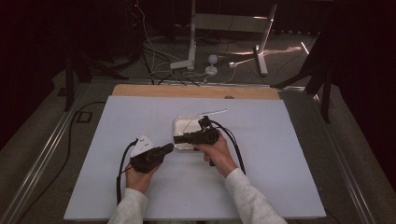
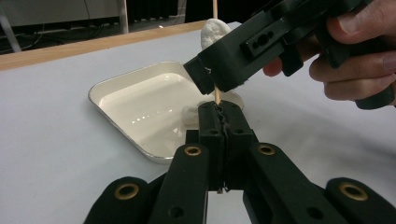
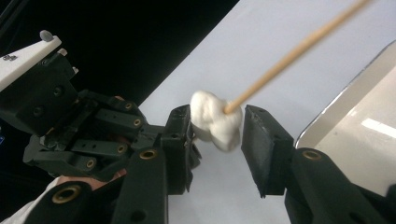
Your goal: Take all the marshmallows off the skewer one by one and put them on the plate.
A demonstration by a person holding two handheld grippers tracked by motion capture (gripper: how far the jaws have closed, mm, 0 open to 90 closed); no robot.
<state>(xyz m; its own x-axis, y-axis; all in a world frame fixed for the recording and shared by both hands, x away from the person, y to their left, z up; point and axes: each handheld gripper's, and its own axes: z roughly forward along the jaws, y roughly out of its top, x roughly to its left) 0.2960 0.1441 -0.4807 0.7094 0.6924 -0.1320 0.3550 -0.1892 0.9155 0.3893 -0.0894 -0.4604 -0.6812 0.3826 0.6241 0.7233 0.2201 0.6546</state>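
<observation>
A: White table top [image 1: 140, 186] first, biggest item. Near its middle sits a shallow white tray [image 1: 180, 126], glossy inside, apparently bare apart from a small pale lump I cannot identify near its right edge in the left gripper view.

B: Grippers next?

A: Left gripper [image 2: 219, 123], in the person's left hand [image 1: 139, 179], sits just left of the tray's near corner. Its jaws are clenched on the lower end of a thin wooden skewer [image 3: 289, 51]; the stick rises from between the pads. Right gripper [image 3: 217, 128], in the right hand [image 1: 217, 154], comes across over the tray's near edge, jaws spread wide, one on each side of a marshmallow [image 3: 215, 120] threaded on the skewer. Left pad looks to be touching it; right pad is just clear.

B: Smallest item, then. Handling?

A: Judgement only: the marshmallow is very light, soft and springy, somewhat tacky. Squeezed hard it will squash and stick to the pads. Take it across its widest part with a gentle close, just enough to slide it along the stick.

B: And the skewer?

A: Light, stiff, but thin enough to snap or bow under sideways load. Holding it low, as now, leaves the far length free. Any pull should run along the stick, not across.
</observation>
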